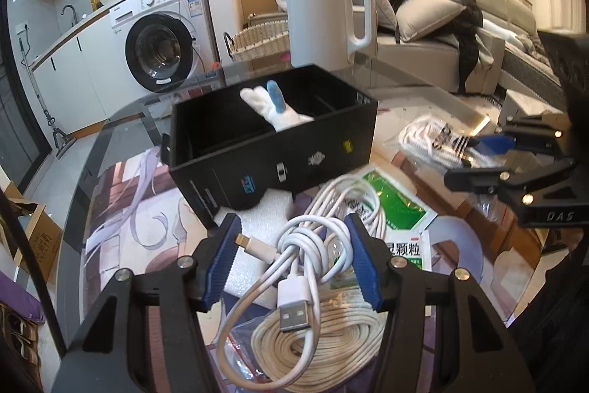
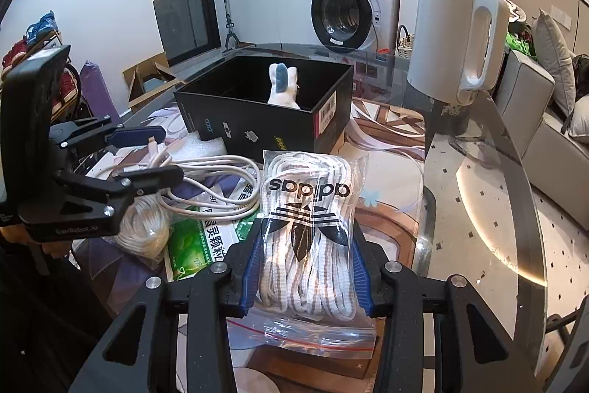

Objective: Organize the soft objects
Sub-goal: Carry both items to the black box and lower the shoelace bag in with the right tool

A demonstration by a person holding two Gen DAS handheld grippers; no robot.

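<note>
A black divided box (image 1: 279, 150) stands on the glass table with a white and blue glove (image 1: 274, 105) in it; it also shows in the right wrist view (image 2: 257, 116). My left gripper (image 1: 292, 255) is shut on a tangled white USB cable (image 1: 294, 267), above a coil of cream rope (image 1: 324, 345). My right gripper (image 2: 305, 267) is shut on a clear zip bag of white shoelaces (image 2: 309, 231) printed with an adidas logo. The right gripper shows in the left wrist view (image 1: 478, 153), the left one in the right wrist view (image 2: 147, 153).
A white kettle (image 1: 327, 13) stands behind the box. A green medicine sachet (image 1: 397, 209) and a white foam pad (image 1: 265, 220) lie under the cables. The rounded table edge (image 2: 530, 209) runs on the right. A washing machine and a sofa are beyond.
</note>
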